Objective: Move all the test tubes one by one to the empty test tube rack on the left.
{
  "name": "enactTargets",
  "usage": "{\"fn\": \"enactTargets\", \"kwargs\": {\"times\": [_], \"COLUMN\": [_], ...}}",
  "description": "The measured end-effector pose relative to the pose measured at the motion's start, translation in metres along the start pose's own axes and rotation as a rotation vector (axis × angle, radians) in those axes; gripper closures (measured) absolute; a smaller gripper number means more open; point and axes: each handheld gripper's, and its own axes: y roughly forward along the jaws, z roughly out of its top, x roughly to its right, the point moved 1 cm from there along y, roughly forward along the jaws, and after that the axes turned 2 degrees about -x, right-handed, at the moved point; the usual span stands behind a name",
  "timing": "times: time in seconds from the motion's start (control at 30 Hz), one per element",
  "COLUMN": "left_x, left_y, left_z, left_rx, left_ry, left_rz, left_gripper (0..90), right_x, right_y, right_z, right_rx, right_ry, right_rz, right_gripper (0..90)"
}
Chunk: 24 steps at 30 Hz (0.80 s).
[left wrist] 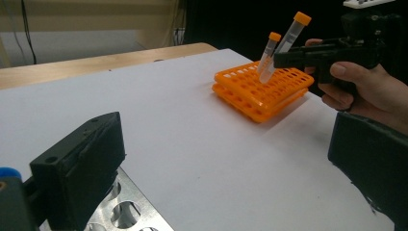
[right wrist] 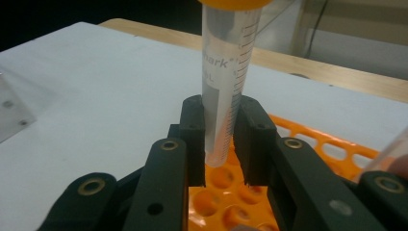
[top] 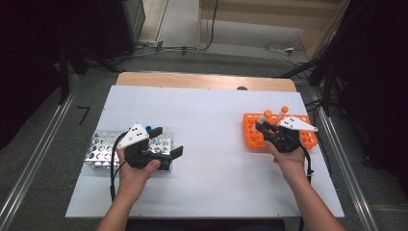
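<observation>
My right gripper (top: 262, 126) is shut on a clear tube with an orange cap (right wrist: 226, 77), held tilted just above the holes of the orange rack (right wrist: 308, 139). The left gripper view shows the same held tube (left wrist: 291, 33) raised over the rack (left wrist: 262, 91). A second orange-capped tube (left wrist: 269, 50) stands in the rack beside it. My left gripper (top: 167, 142) is open with nothing between its fingers, over the right end of a metal rack (top: 103, 151). A blue-capped tube (top: 148, 129) stands in that metal rack.
Both racks sit on a white board (top: 207, 144) over a wooden table (top: 202, 80); the orange rack (top: 250, 137) is at the right. Metal rails (top: 346, 173) run along both sides, and cables (top: 284, 48) lie on the floor beyond.
</observation>
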Motion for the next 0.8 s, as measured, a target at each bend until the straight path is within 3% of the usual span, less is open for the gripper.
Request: {"fn": "enactTargets", "kwargs": {"times": [0.1, 0.27, 0.3, 0.43, 0.8], "left_x": [0.002, 0.007, 0.008, 0.014, 0.036], "left_y": [0.003, 0.007, 0.008, 0.013, 0.033], "left_z": [-0.001, 0.000, 0.000, 0.000, -0.001], "left_rx": [-0.007, -0.010, -0.015, -0.026, -0.059], "left_ry": [0.002, 0.009, 0.014, 0.025, 0.061], "left_rz": [-0.006, -0.021, -0.023, -0.040, -0.120], "left_gripper": [0.0, 0.0, 0.0, 0.0, 2.0], "right_x": [-0.007, -0.027, -0.027, -0.045, -0.078], "right_y": [-0.002, -0.010, -0.010, -0.017, -0.025], "right_z": [-0.001, -0.002, -0.002, -0.004, -0.017], "right_rx": [-0.004, -0.013, -0.013, -0.028, -0.084], "right_ry": [0.002, -0.001, -0.001, -0.029, -0.069], "right_rz": [0.031, 0.134, 0.134, 0.212, 0.316], "right_gripper": [72.6, 72.6, 72.6, 72.7, 72.6]}}
